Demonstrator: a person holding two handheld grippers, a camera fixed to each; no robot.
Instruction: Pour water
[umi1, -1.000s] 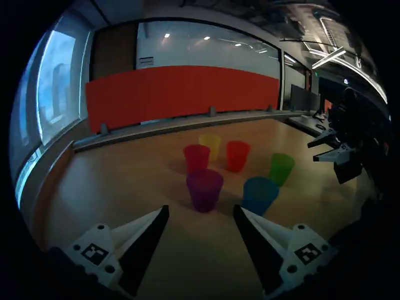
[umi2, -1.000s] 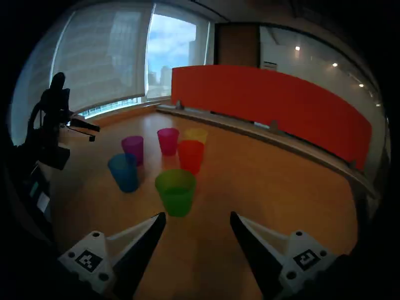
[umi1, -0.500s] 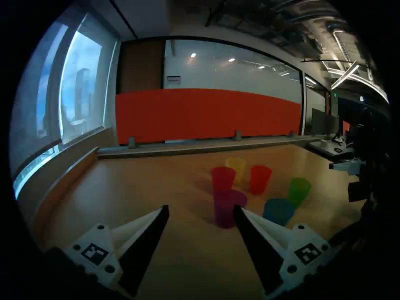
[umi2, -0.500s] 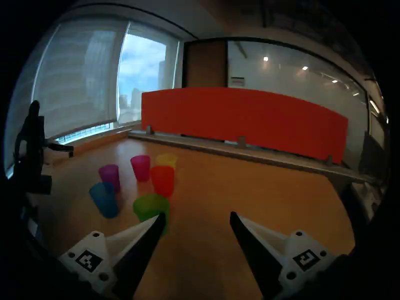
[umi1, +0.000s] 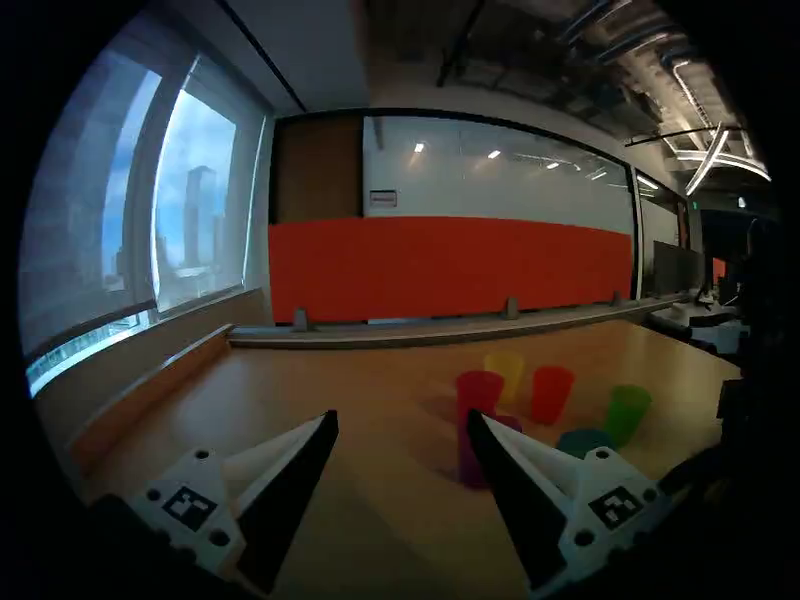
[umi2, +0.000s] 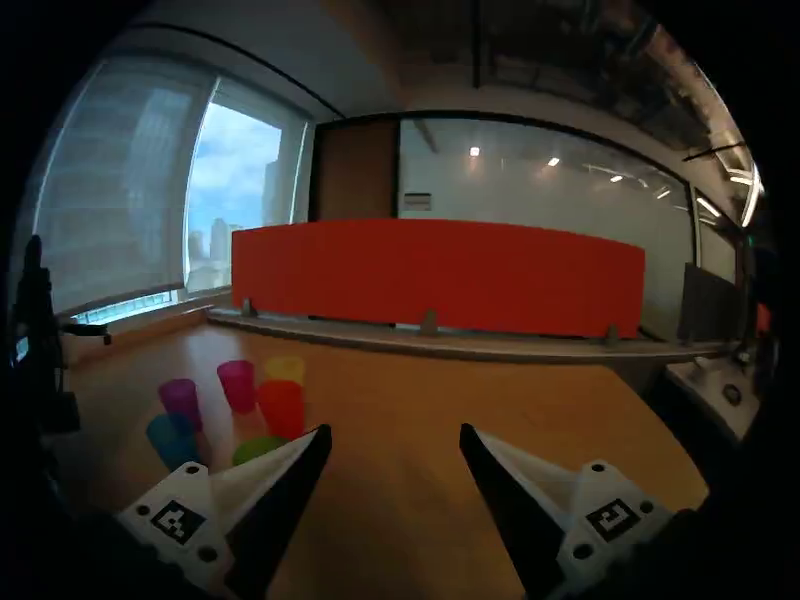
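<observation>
Update from my end: left gripper (umi1: 400, 418) is spread wide with nothing in it. Six plastic cups are bunched on the wooden table (umi1: 330, 380) around its 4 o'clock: pink cup (umi1: 478, 385), yellow cup (umi1: 503, 366), red cup (umi1: 551, 392), green cup (umi1: 627, 412), blue cup (umi1: 584, 440), and purple cup (umi1: 470, 465) partly behind my finger (umi1: 520, 490). Right gripper (umi2: 393, 432) is wide and empty too, with the bunch at 8 o'clock. Can't tell which holds water.

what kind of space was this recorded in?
Most likely an office, high up in a city building: a long wooden desk with an orange divider screen along its far edge, a glass partition wall behind it, and a window looking onto towers.
</observation>
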